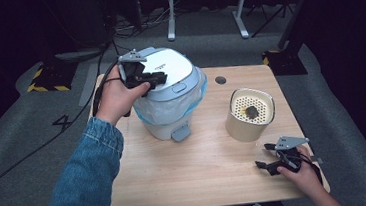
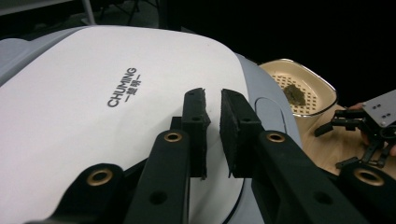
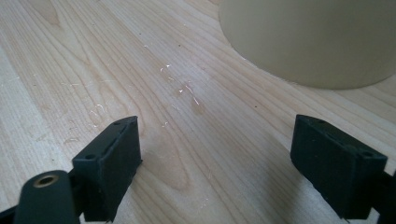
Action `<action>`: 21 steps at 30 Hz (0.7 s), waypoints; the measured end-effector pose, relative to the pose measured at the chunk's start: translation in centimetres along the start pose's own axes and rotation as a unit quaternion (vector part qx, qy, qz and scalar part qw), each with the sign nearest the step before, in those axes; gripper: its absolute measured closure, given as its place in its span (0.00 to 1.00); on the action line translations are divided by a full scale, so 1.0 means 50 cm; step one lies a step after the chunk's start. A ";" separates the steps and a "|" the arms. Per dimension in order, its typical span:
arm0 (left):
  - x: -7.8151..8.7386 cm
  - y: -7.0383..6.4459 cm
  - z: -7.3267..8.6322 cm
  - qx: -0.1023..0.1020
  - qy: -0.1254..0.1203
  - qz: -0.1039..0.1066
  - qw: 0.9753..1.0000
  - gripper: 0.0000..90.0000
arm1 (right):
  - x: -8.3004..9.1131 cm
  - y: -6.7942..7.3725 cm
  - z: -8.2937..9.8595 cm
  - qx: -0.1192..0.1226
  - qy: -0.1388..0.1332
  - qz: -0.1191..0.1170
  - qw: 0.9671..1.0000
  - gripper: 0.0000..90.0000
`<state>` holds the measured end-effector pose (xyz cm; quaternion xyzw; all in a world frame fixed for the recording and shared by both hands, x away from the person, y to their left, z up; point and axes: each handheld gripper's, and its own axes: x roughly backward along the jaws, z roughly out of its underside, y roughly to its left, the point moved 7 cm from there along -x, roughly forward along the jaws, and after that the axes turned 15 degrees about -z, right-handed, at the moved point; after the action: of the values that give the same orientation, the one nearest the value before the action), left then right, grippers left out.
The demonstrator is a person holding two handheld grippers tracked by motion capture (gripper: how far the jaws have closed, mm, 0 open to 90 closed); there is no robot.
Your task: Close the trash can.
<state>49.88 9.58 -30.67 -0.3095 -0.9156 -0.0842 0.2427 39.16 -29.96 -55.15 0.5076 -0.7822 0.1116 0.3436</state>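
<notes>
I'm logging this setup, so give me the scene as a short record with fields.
surface: wooden table
bin: white pedal bin, lid down, blue liner at the rim
pot: cream pot with a perforated insert, dark lump on it
left gripper: over the bin lid, jaws nearly closed, nothing between them
right gripper: open, low over the table near the pot

At the upper centre of the high view, the rounded plastic pedal bin (image 1: 173, 96) is white on its lid, pale grey-blue on body and pedal, with a light blue liner bag (image 1: 144, 115) showing under the rim. Dark grey lettering marks the lid. The cream perforated canister (image 1: 250, 114) at right carries a dotted top with a dark lump. The light wooden table (image 1: 197, 172) shows fine grain.
</notes>
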 end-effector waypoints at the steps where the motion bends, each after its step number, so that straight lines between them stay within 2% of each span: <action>1: -0.004 -0.002 -0.001 -0.006 -0.001 0.005 1.000 0.91 | 0.000 0.000 0.000 0.000 0.000 0.000 1.000 0.18; 5: -0.016 -0.010 -0.006 -0.015 -0.006 -0.004 1.000 0.99 | 0.000 0.000 0.000 0.000 0.000 0.000 1.000 0.18; 9: -0.016 -0.013 -0.008 -0.020 0.009 -0.011 1.000 1.00 | 0.000 0.000 0.000 0.001 0.000 0.000 1.000 0.18; 10: -0.019 -0.014 -0.004 -0.030 0.015 -0.015 0.999 1.00 | 0.000 0.000 0.000 0.001 0.000 0.000 1.000 0.18; 12: -0.023 -0.019 -0.005 -0.035 0.009 -0.016 0.999 1.00 | 0.000 0.000 0.001 0.001 0.001 -0.001 1.000 0.18; 15: -0.027 -0.029 -0.006 -0.034 0.002 -0.001 0.999 1.00 | 0.000 0.000 0.001 0.001 0.001 -0.001 1.000 0.18; 16: -0.027 -0.030 -0.006 -0.032 -0.003 -0.004 0.999 0.96 | 0.000 0.000 0.000 0.001 0.000 -0.001 1.000 0.18; 18: -0.027 -0.029 -0.005 -0.047 -0.023 -0.020 0.998 0.68 | 0.000 0.000 0.000 0.001 0.000 -0.001 1.000 0.18; 19: -0.022 -0.029 -0.003 -0.048 -0.025 -0.021 0.998 0.62 | 0.000 0.000 0.000 0.001 0.001 -0.001 1.000 0.18; 21: -0.005 -0.031 -0.001 -0.037 -0.035 -0.012 0.999 0.57 | 0.000 0.000 0.000 0.001 0.001 -0.001 1.000 0.18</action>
<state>49.13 8.19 -30.76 -0.3100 -0.9234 -0.1101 0.1978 39.13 -29.98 -55.16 0.5084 -0.7815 0.1122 0.3437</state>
